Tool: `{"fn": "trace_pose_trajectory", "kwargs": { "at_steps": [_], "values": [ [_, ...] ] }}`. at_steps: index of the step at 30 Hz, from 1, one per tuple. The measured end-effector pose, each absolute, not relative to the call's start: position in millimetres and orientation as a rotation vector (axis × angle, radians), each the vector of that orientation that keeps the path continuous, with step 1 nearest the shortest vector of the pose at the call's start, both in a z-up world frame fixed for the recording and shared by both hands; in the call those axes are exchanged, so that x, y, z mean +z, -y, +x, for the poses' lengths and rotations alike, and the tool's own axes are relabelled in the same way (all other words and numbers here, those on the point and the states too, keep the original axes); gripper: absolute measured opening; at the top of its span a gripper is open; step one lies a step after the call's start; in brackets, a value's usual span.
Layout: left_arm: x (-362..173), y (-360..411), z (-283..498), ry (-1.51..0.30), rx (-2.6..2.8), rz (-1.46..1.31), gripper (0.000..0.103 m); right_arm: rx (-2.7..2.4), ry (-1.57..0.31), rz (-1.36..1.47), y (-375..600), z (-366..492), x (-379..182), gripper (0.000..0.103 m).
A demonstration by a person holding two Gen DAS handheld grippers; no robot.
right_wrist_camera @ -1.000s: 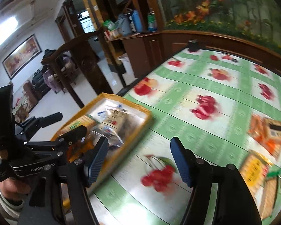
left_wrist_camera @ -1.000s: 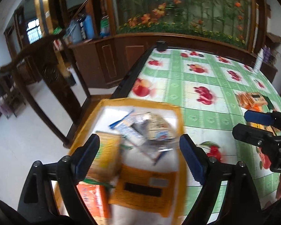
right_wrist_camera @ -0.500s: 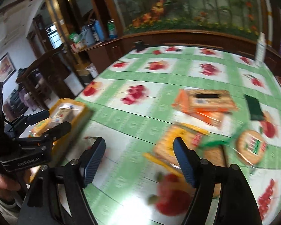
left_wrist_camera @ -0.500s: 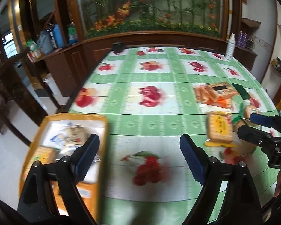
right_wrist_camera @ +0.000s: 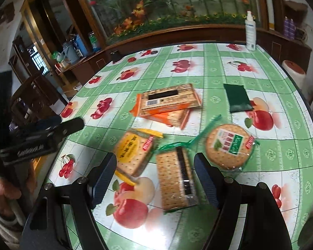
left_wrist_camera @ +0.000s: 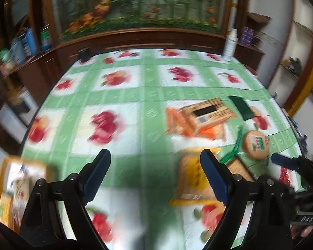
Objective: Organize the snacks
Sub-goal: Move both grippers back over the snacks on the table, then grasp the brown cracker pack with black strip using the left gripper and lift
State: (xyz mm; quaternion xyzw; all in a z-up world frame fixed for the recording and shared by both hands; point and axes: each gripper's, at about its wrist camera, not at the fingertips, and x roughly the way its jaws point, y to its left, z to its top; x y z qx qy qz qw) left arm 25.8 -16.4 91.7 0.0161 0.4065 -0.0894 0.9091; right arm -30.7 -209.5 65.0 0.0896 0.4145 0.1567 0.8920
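Your right gripper (right_wrist_camera: 155, 171) hovers with jaws just widened, empty, straddling the rectangular cracker pack (right_wrist_camera: 176, 179) lying flat on the bench (right_wrist_camera: 219, 62). It looks light, crinkly and brittle: pinch its long edges gently. Left gripper (left_wrist_camera: 155, 169) gapes empty.

A green-and-white checked tablecloth (right_wrist_camera: 208, 70) printed with red fruit carries orange cracker packets (right_wrist_camera: 167, 104) and a dark green pouch (right_wrist_camera: 237, 98).
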Motion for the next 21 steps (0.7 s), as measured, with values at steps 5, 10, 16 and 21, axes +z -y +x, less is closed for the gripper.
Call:
{"fn": "trace_pose_trajectory", "kwargs": {
  "at_steps": [5, 10, 16, 21],
  "values": [
    [89.1, 45.2, 63.3, -0.859, -0.35, 0.11, 0.088, 0.318, -0.873, 0.231, 227.3, -25.1, 56.3, 0.077],
    [80.8, 80.8, 94.8, -0.863, -0.531, 0.294, 0.088, 0.309, -0.885, 0.245, 235.5, -19.2, 51.5, 0.077],
    [66.5, 101.0, 117.7, -0.884, -0.716, 0.403, 0.088, 0.292, -0.898, 0.267, 247.2, -8.2, 45.2, 0.077],
    [55.4, 114.7, 127.4, -0.904, -0.804, 0.453, 0.088, 0.29, -0.906, 0.265, 248.8, 0.0, 42.4, 0.077]
  ]
}}
